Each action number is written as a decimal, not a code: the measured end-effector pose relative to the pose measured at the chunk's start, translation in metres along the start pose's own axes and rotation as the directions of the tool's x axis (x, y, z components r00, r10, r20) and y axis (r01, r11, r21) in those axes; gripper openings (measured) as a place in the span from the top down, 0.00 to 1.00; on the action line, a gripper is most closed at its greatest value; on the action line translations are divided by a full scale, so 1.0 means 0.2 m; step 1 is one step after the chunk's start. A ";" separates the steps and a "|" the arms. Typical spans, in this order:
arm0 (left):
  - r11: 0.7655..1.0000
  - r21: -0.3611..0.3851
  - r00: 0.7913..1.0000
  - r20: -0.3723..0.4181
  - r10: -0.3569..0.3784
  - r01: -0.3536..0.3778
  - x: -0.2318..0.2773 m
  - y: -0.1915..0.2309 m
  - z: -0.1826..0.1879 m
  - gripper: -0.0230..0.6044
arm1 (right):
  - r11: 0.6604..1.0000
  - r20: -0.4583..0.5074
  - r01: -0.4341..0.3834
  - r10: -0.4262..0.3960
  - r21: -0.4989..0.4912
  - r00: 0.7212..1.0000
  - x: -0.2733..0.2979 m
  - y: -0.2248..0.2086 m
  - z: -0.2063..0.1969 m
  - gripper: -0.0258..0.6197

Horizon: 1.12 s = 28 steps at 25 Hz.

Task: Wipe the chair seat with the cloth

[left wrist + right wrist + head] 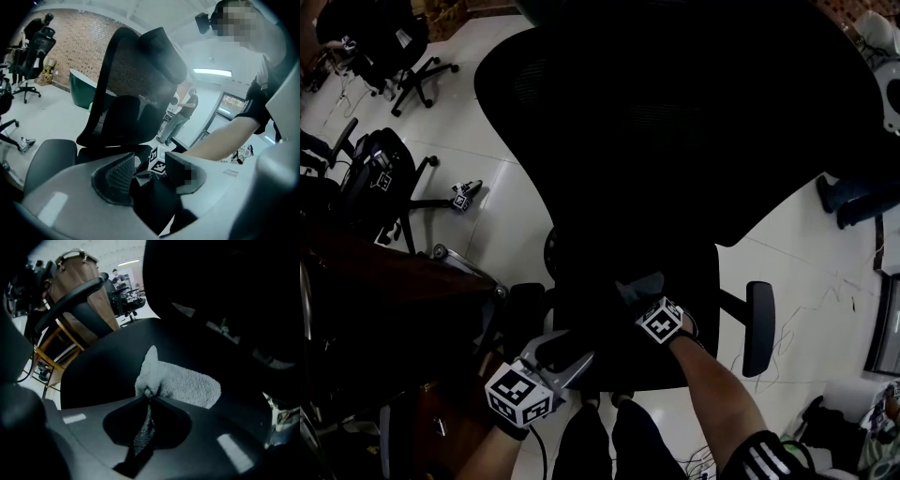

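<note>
The black office chair fills the head view, its seat (609,319) below the tall mesh backrest (675,122). A grey-white cloth (183,383) lies on the seat (108,366), and my right gripper (149,393) is shut on its near edge. From above, that gripper (649,302) is over the middle of the seat with the cloth (642,284) at its tip. My left gripper (567,349) hovers at the seat's front left edge. Its jaws stand open with nothing between them (149,169), and the right gripper's marker cube (158,161) shows through the gap.
The chair's right armrest (757,328) sticks out beside my right arm. Other office chairs (380,178) and a spare gripper (464,197) stand on the white floor at left, beside a dark wooden desk (375,300). A person (180,117) stands further back. Cables (839,291) lie at right.
</note>
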<state>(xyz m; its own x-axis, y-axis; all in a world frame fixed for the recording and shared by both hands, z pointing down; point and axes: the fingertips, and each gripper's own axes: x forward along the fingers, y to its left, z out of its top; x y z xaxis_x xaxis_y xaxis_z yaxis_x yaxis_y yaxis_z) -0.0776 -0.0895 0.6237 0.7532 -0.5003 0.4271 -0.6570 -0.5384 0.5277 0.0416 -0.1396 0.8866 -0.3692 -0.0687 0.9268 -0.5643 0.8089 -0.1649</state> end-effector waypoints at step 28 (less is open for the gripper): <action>1.000 -0.022 0.999 -0.030 0.019 -0.020 -0.16 -0.11 -0.18 0.60 | 0.973 0.105 -0.223 0.228 -0.063 0.968 0.12 0.87 0.33 0.92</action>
<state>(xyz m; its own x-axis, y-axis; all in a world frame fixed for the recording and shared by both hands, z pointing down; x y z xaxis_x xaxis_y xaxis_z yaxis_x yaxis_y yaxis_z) -0.0851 -0.0369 0.6257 0.7411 -0.4897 0.4593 -0.6709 -0.5133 0.5351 -0.1148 -0.0389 0.8575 -0.5637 0.0569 0.8240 -0.4204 0.8390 -0.3455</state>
